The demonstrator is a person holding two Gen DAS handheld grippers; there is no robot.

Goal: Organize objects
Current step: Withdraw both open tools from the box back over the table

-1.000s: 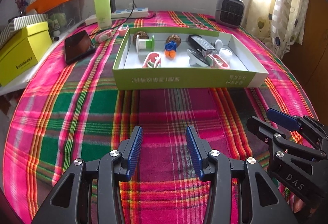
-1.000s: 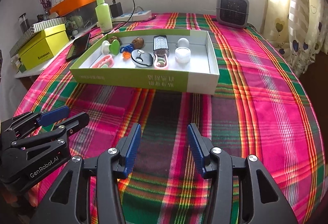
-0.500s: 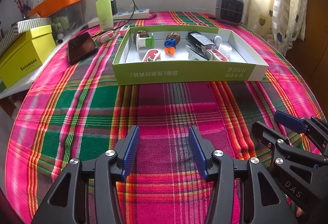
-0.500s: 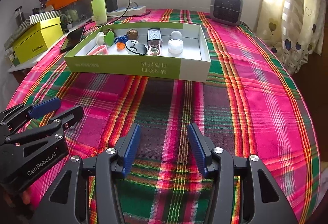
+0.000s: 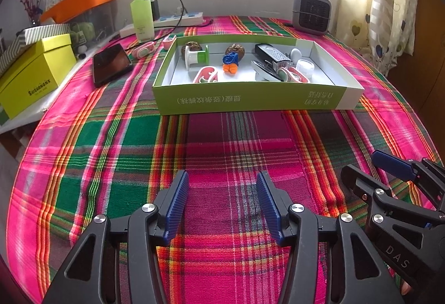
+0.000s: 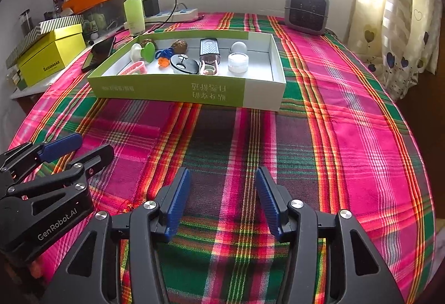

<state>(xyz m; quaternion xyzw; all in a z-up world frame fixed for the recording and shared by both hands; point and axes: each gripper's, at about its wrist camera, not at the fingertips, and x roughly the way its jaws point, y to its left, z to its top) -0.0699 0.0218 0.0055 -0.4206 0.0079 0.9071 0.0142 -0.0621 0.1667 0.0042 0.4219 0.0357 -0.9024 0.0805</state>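
Nearest the cameras, the left gripper [image 5: 221, 203] and the right gripper [image 6: 221, 201] hover side by side over the plaid-covered surface [image 5: 236, 142], each with its jaws partly apart and nothing between them; the left jaws have just been opening, the right only slightly. Neither touches anything, so this looks like the pause before a reach, not a carry. Farther on sits the green and white box [image 5: 250, 102] with small items already inside, among them a grater [image 6: 210, 50] and a white jar [image 6: 237, 62]. Beyond its left end, a pink clip [image 5: 143, 49] and a phone [image 5: 111, 63] lie loose on the cloth. The next move likely calls for a long forward reach by the left gripper to one of these.
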